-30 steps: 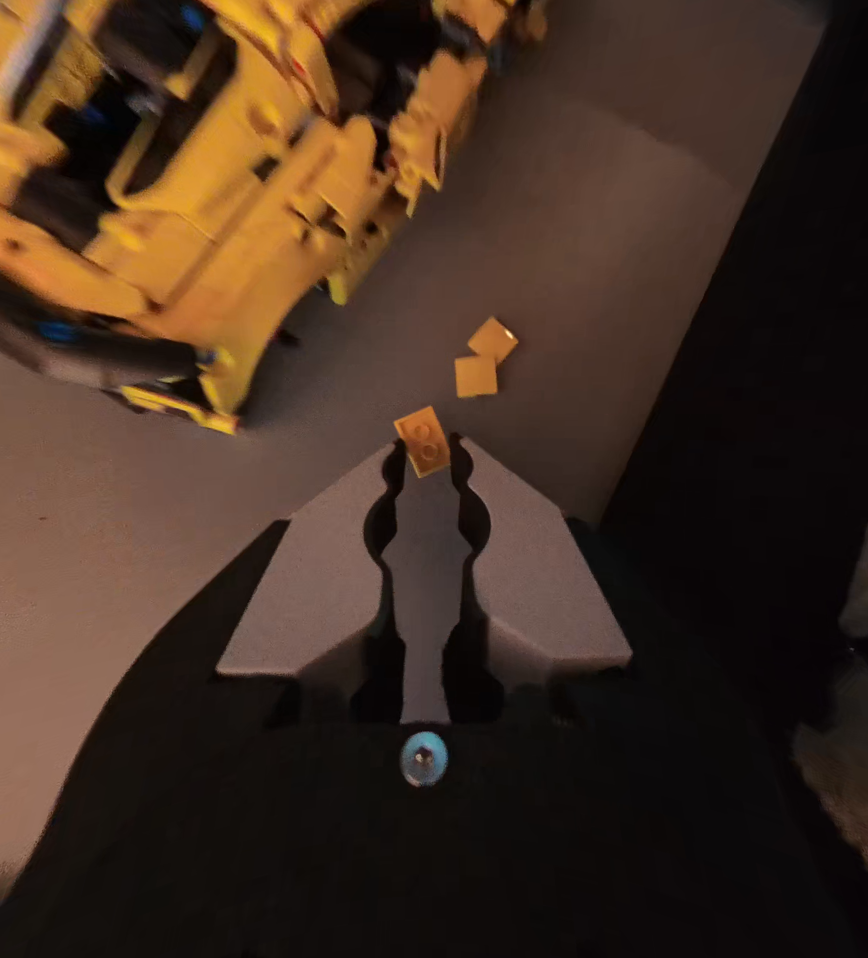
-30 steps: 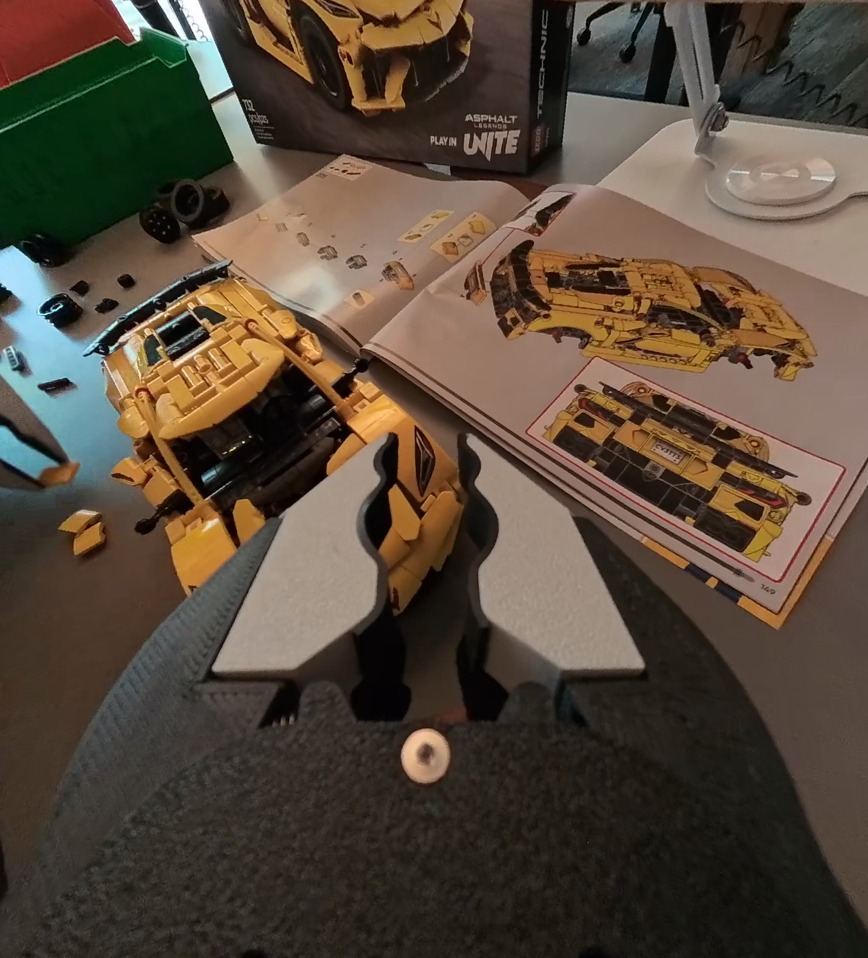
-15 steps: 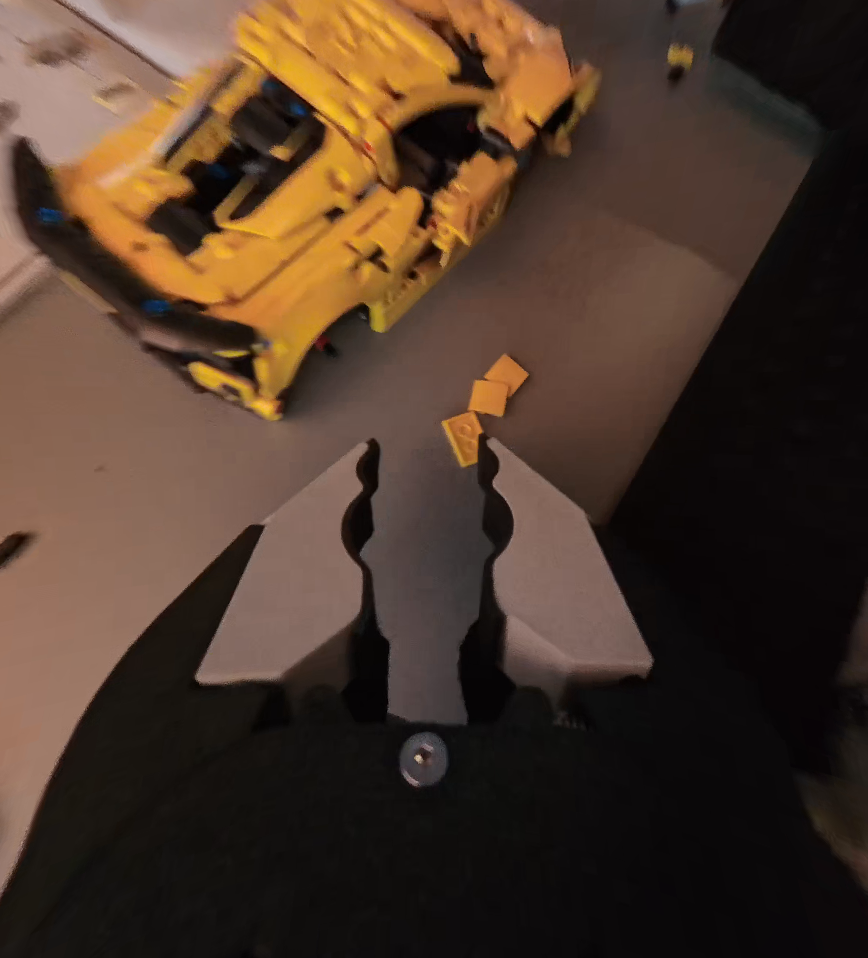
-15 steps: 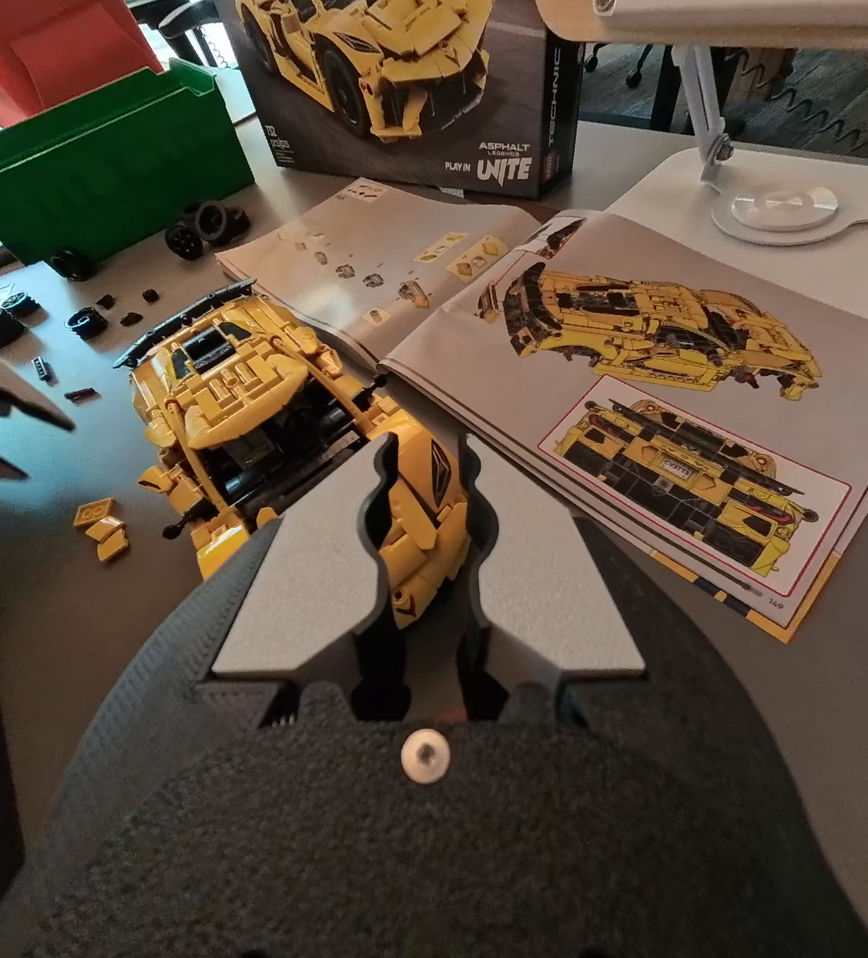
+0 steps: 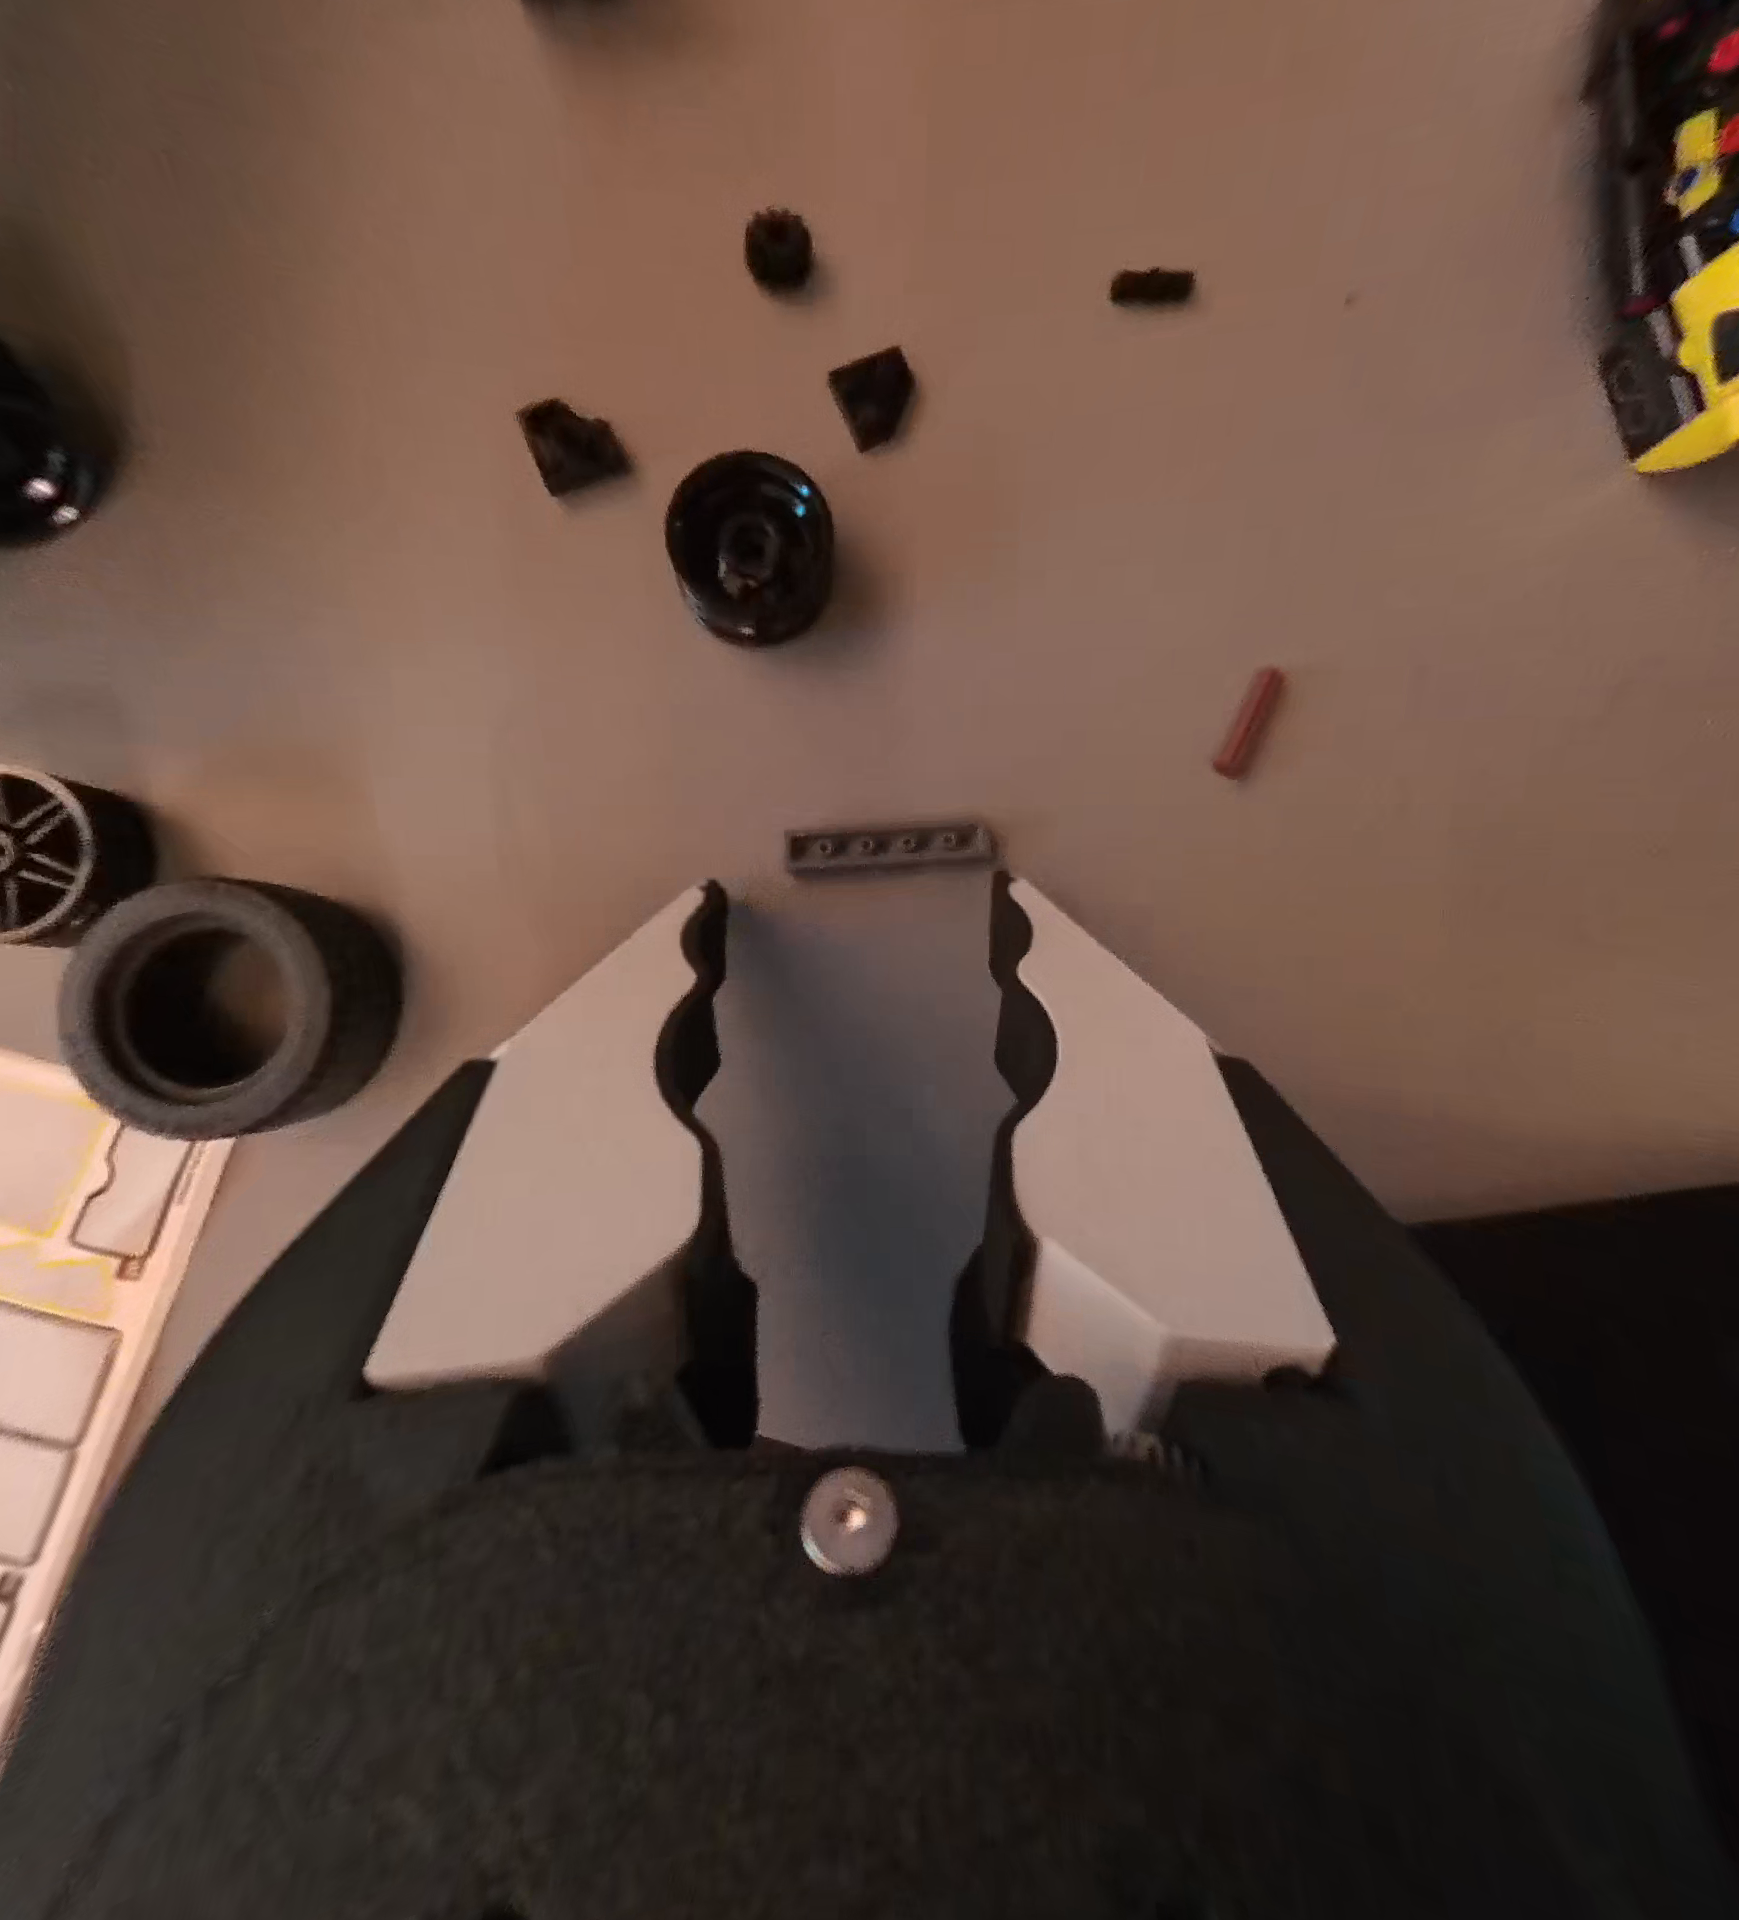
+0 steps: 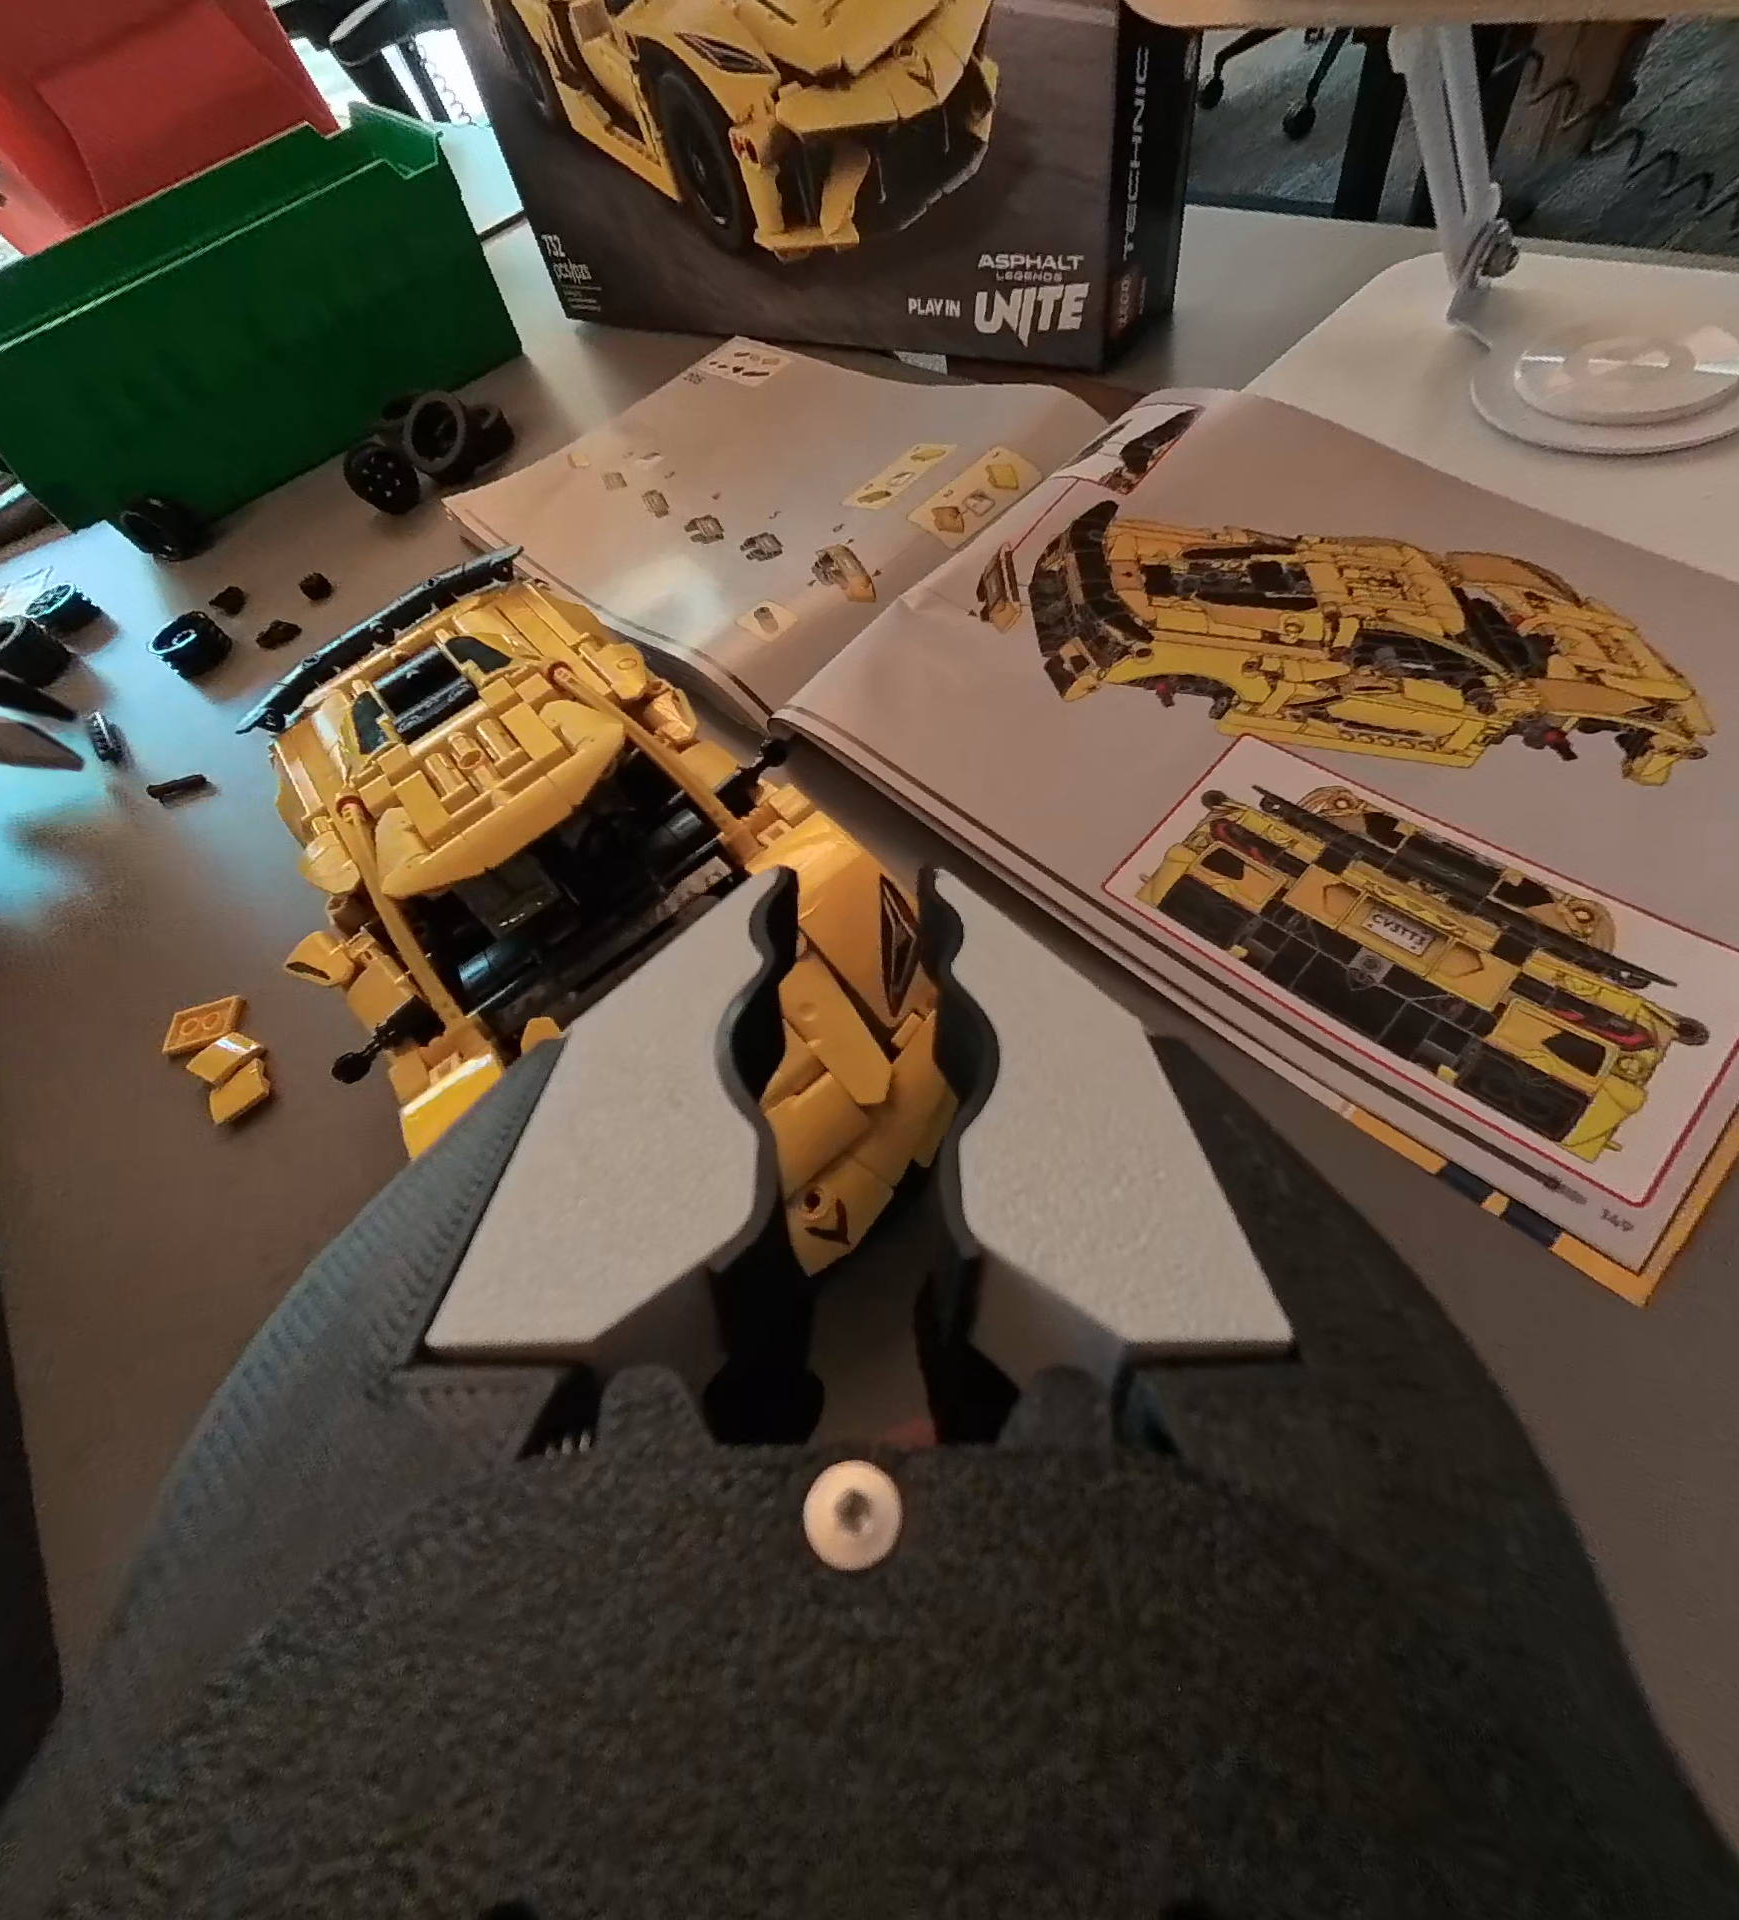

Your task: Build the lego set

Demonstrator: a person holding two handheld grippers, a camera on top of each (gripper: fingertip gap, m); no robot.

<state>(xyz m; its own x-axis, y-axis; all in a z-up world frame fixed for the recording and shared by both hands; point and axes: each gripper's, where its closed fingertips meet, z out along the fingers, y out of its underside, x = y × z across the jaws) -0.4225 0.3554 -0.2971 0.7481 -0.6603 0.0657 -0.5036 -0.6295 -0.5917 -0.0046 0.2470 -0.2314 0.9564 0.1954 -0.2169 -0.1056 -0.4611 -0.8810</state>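
The left gripper [image 5: 854, 894] hangs with jaws spread and empty just below a thin grey studded plate [image 5: 891, 847] at frame centre. Being flat and slick, the plate could skid or flip if pinched off-centre. The right gripper [image 6: 854, 894], also parted and empty, hovers over the glossy yellow car model [image 6: 574, 852], centre-left beside the open instruction booklet [image 6: 1208, 727].

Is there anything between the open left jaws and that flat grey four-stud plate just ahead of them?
No. In the left wrist view only bare table separates the left gripper from the grey four-stud plate.
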